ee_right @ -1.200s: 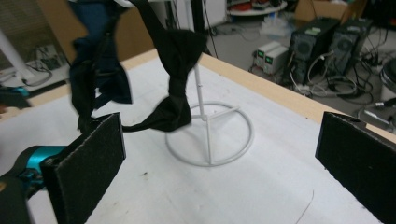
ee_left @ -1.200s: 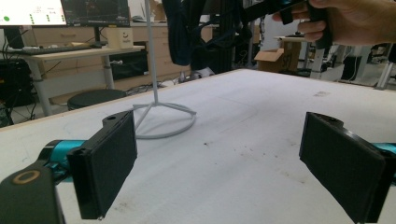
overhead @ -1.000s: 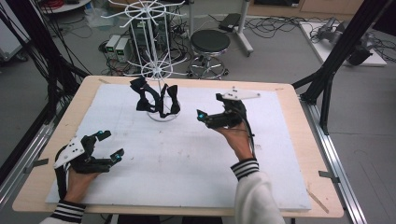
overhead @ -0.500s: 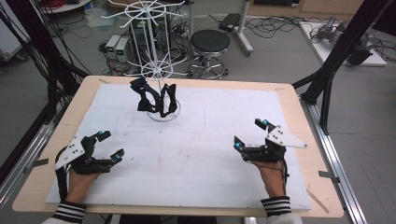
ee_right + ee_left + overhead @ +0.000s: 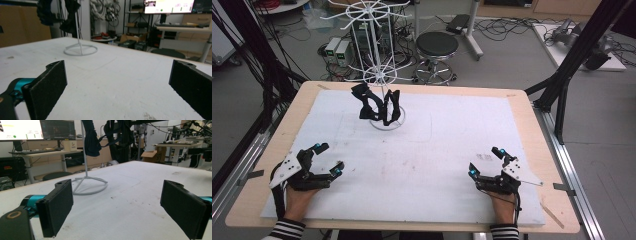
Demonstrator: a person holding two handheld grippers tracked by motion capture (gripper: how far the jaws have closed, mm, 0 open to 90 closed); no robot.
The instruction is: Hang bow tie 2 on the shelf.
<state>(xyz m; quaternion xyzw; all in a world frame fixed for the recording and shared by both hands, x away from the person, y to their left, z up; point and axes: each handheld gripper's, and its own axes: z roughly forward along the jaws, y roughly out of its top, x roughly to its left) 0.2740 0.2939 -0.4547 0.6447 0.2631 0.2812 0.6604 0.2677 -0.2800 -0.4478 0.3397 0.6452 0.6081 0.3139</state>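
Note:
A white wire rack (image 5: 381, 75) stands on its ring base at the back of the table, left of centre. Black items (image 5: 374, 104), dark and strap-like, hang from its lower arms. My left gripper (image 5: 328, 159) rests open near the front left corner, nothing between its jaws. My right gripper (image 5: 485, 161) rests open near the front right corner, also empty. The left gripper view shows the rack's base (image 5: 89, 185) and a dark hanging piece (image 5: 91, 137) ahead over bare white mat. In the right gripper view the rack base (image 5: 80, 50) lies far off at upper left.
A white mat (image 5: 442, 135) covers most of the wooden table (image 5: 538, 135). A black stool (image 5: 437, 46), cables and power boxes sit on the floor behind the table. Black frame posts stand at both sides.
My right gripper has pulled back from beside the rack to the front right of the table and stands open there. The left gripper has stayed in place.

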